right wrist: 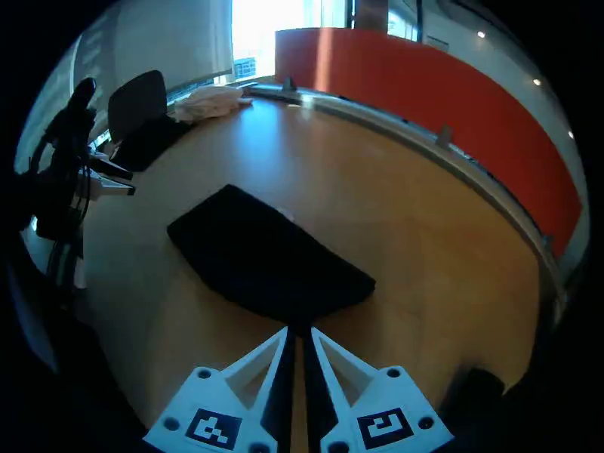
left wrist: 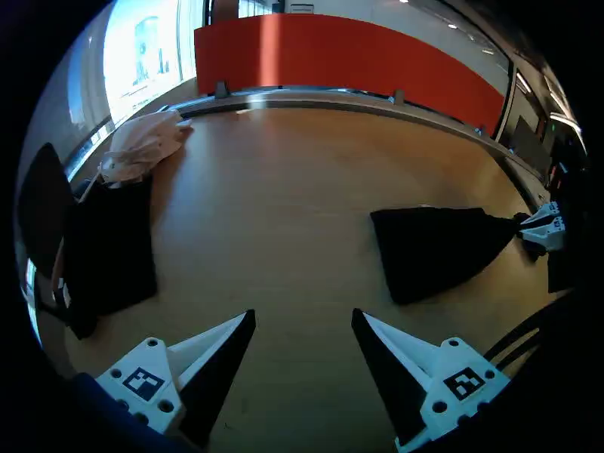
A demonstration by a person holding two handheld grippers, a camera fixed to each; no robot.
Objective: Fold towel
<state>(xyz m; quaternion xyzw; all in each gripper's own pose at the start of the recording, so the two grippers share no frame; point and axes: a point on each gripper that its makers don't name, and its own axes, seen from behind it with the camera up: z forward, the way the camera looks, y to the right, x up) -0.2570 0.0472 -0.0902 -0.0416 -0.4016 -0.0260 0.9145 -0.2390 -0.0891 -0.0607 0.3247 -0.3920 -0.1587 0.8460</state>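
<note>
Left gripper view: at the bottom of the frame we see the left gripper point(left wrist: 302, 313) with its two white-and-black fingers spread wide and nothing between them, hanging over the pale wooden table point(left wrist: 287, 181). Right of centre lies the black cloth towel point(left wrist: 434, 249), flat on the tabletop and well apart from these fingers. Its far right end is drawn to a point. At the right edge of the frame that point runs into the tips of the right gripper point(left wrist: 540, 230).

In the upper left, a crumpled pale cloth heap point(left wrist: 143, 143) sits near the table's edge. Just below it is a black bulk point(left wrist: 109, 249) that we cannot identify. Across the top runs a long orange-red partition panel point(left wrist: 340, 53) behind the table's far rim.

In the right gripper view, the right gripper's fingers rise from the bottom centre, closed to a thin slit. The towel's near corner is pinched between their tips. From there the towel spreads towards the centre left as a flat dark shape. At the left edge of this frame we see the left gripper held up beside the table by a dark-clad arm point(right wrist: 64, 162). A black chair back point(right wrist: 136, 98) stands at the upper left.
</note>
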